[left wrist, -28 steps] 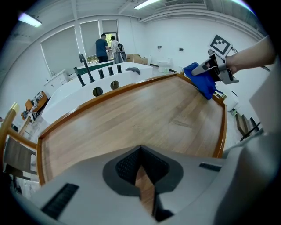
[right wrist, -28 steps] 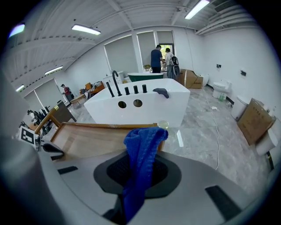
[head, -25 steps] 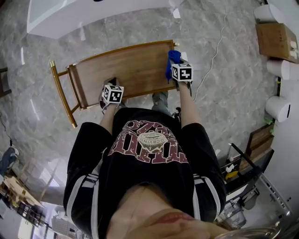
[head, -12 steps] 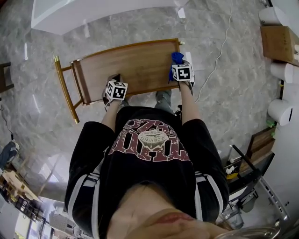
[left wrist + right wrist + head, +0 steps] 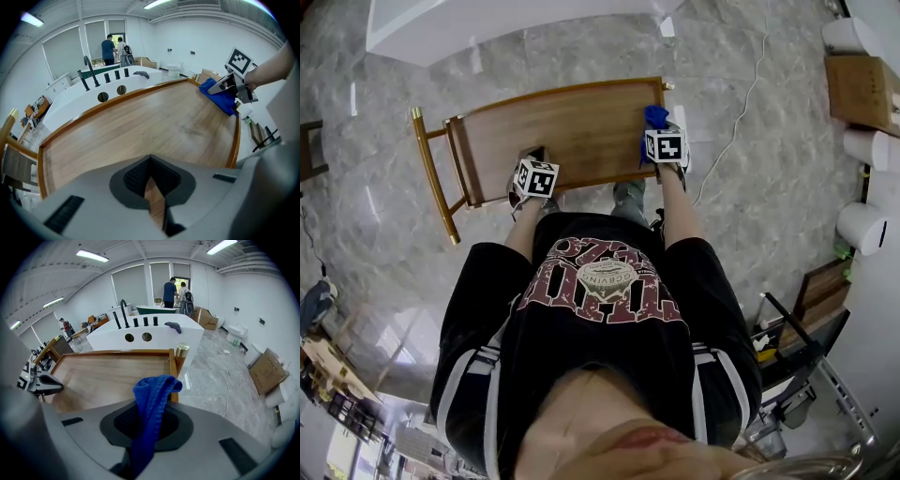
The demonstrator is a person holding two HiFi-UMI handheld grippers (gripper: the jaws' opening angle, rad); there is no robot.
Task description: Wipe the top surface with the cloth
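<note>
Head view: over the last second the right tongs [image 5: 659, 131], clamped on the blue cloth [image 5: 652, 116], barely shift at the table's [image 5: 572, 131] right end, so the wiping has hardly advanced. The shirt [image 5: 600, 281] print is unreadable.
Left gripper view: the left tongs [image 5: 152, 187] are together and empty.
Right gripper view: the cloth [image 5: 154, 390] is pinched between the jaws, and no writing shows.

Right gripper [image 5: 147, 422], lower centre of frame: grey jaws closed on a blue knitted cloth [image 5: 154, 392], which stands up from between them and folds over at its top. Behind the cloth, centre left: a brown wooden tabletop with a raised rim [image 5: 103, 373], with a brass-coloured round knob [image 5: 182, 350] at its far right corner. Left edge: the left gripper [image 5: 47, 383], low over the wood. Upper centre: a white counter with black upright fittings [image 5: 154, 331]. Right: grey marble floor [image 5: 220, 376] and a brown cardboard box [image 5: 268, 371].
</note>
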